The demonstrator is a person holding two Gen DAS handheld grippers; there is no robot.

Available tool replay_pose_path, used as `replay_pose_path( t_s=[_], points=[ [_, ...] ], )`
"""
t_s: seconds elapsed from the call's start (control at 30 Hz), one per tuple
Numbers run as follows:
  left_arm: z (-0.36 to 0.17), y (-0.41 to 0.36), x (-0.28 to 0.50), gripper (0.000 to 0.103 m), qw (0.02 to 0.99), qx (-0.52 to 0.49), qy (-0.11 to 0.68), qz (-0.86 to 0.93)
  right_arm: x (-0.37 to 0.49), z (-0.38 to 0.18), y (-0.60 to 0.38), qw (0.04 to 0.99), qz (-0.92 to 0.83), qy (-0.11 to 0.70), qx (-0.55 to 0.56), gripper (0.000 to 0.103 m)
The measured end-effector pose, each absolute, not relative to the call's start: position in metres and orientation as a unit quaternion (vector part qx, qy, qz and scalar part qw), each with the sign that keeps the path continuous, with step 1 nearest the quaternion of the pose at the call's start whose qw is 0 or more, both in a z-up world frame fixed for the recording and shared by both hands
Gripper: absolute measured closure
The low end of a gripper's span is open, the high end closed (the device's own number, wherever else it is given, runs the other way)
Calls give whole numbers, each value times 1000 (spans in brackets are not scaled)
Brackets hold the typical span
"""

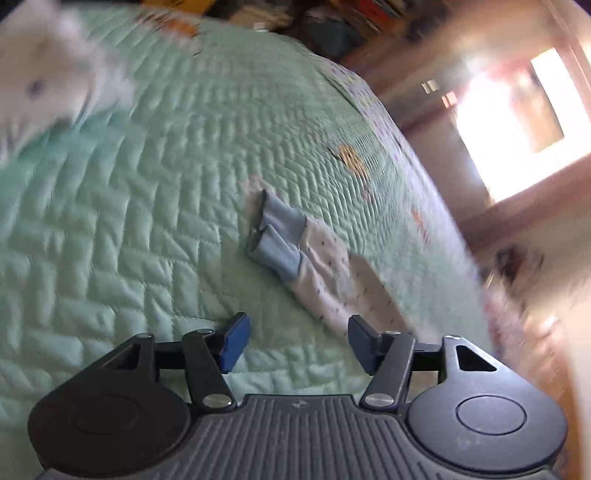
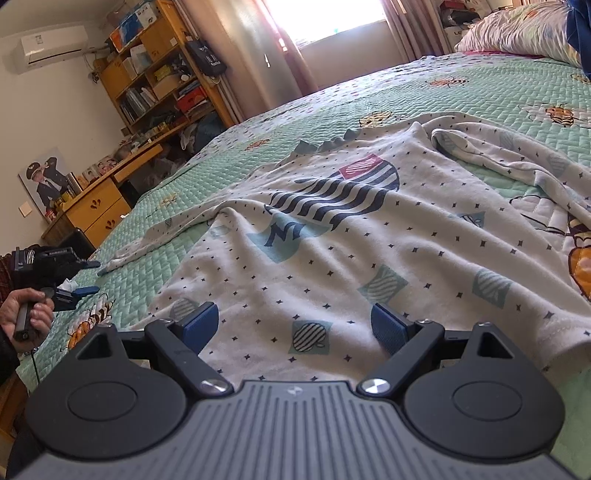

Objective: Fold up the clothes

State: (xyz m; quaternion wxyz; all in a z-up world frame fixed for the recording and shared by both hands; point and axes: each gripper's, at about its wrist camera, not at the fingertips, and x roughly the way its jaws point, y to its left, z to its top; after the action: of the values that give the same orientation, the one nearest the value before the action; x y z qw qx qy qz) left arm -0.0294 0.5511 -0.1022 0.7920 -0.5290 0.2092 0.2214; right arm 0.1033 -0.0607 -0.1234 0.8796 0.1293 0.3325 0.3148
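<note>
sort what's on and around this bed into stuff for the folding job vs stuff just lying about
For the job:
- white patterned top
- its blue-cuffed sleeves
- left tool
- right tool

Lying about:
- pillow
- bookshelf
- desk
- framed photo

A bed (image 2: 295, 107) with a green quilted cover is carrying the items. A white printed garment (image 2: 332, 236) is lying spread and rumpled across it. Blue-cuffed sleeves (image 1: 291, 247), possibly of the same garment, are resting flat near the bed's edge. A pillow (image 2: 517, 29) is sitting at the far end.

Bright curtained window (image 2: 328, 18), wooden bookshelf (image 2: 159, 66), desk (image 2: 99, 203), wall air conditioner (image 2: 51, 46).
</note>
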Motion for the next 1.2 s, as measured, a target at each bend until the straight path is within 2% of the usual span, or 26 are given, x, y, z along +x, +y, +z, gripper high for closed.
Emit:
replay_pose_path(
  t_s=[0.17, 0.2, 0.27, 0.3, 0.57, 0.67, 0.77, 0.87, 0.93, 1.2],
  points=[
    [-114, 563, -15, 41, 775, -566, 157, 234, 104, -125, -60, 880, 311, 336, 125, 13],
    [-115, 564, -11, 46, 776, -565, 152, 238, 104, -126, -60, 880, 310, 337, 123, 13],
    [-117, 567, -3, 64, 776, -564, 146, 244, 104, -127, -58, 881, 310, 337, 117, 13],
    [-118, 567, -1, 91, 774, -563, 145, 252, 104, -128, -57, 882, 309, 337, 114, 13],
    [-71, 515, -50, 92, 813, -491, 67, 305, 102, -130, -51, 887, 311, 329, 87, 11],
    [-97, 513, -55, 91, 791, -510, 117, 317, 101, -129, -52, 887, 311, 329, 92, 11],
    [-122, 516, -67, 95, 771, -541, 114, 317, 100, -126, -54, 884, 316, 331, 96, 11],
    [-113, 510, -72, 90, 781, -522, 119, 321, 99, -123, -59, 884, 315, 331, 104, 11],
    [-101, 507, -77, 79, 785, -512, 115, 329, 101, -123, -61, 882, 315, 332, 116, 11],
    [-58, 477, -110, 77, 805, -491, 88, 322, 104, -110, -77, 887, 306, 310, 153, 11]
  ],
)
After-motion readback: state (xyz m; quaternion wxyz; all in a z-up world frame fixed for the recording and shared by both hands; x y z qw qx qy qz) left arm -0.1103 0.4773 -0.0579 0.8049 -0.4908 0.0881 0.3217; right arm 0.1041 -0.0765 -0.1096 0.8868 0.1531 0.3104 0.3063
